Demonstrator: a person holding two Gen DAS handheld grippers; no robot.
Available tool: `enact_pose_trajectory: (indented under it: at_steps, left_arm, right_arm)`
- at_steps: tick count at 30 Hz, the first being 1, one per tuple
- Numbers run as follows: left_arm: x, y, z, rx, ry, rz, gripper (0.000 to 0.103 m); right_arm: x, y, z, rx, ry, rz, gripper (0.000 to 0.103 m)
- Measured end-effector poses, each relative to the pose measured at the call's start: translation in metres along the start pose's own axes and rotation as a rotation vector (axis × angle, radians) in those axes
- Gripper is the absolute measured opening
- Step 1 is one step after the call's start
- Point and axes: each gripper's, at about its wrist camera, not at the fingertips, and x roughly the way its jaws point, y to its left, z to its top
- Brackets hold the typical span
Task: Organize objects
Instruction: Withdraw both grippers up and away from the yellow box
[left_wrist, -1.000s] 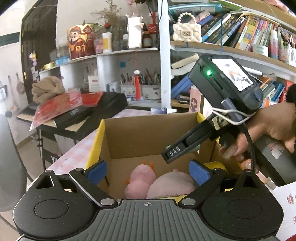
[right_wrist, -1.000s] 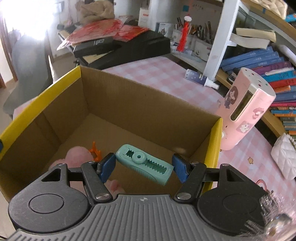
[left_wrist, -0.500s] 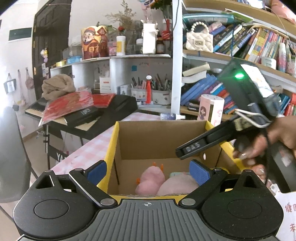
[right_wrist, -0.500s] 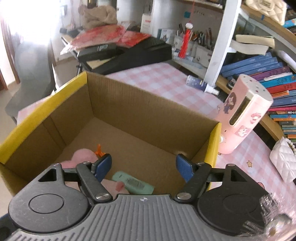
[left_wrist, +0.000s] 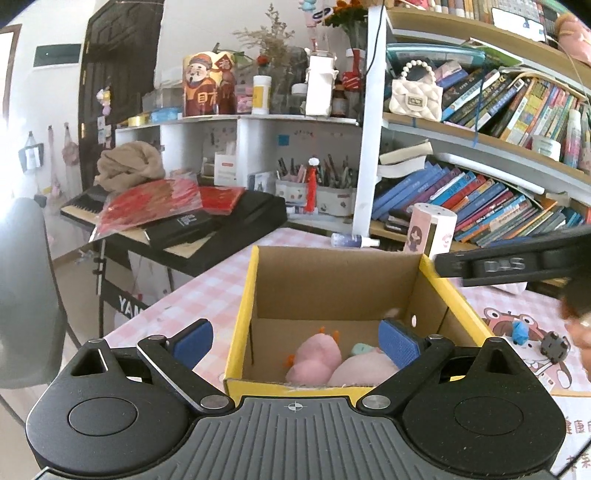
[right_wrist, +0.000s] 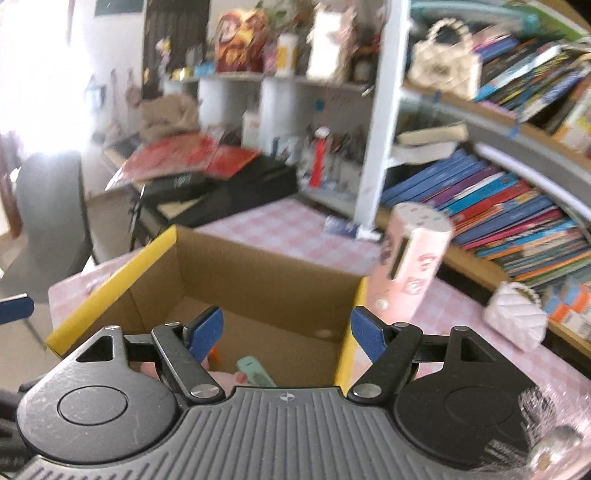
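- We see the table (left_wrist: 207, 291) with a pink checked cloth; the bookshelf (left_wrist: 480, 206) stands behind it, at 1 o'clock in the left wrist view.
- The cardboard box (left_wrist: 332, 280) with yellow edges stands open on the table, in the middle of both views.
- A pink plush toy (left_wrist: 317, 358) lies on the bottom of the box, at its near side.
- The pink cylinder (right_wrist: 413, 258) with cartoon pictures stands upright on the table, just beside the far right corner of the box, at 2 o'clock in the right wrist view.
- The left tool (left_wrist: 295, 338) is released, with nothing between its blue pads.
- The right tool (right_wrist: 286, 328) is also released and empty, above the near part of the box.
- The small mint-green object (right_wrist: 255, 371) lies in the box beside the plush toy, at 6 o'clock under the right tool.
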Motion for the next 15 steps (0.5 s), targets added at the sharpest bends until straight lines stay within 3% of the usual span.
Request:
enact_pose_trajectory:
  at_steps: [7, 15]
  left_arm:
    - [-0.021, 0.006, -0.007, -0.015, -0.001, -0.023, 0.098]
    - [-0.046, 0.013, -0.026, -0.01, 0.031, -0.04, 0.098]
  right_arm:
    - [-0.047, -0.003, -0.025, 0.054, -0.073, -0.135, 0.075]
    - [-0.083, 0.017, -0.066, 0.086, -0.043, -0.202, 0.075]
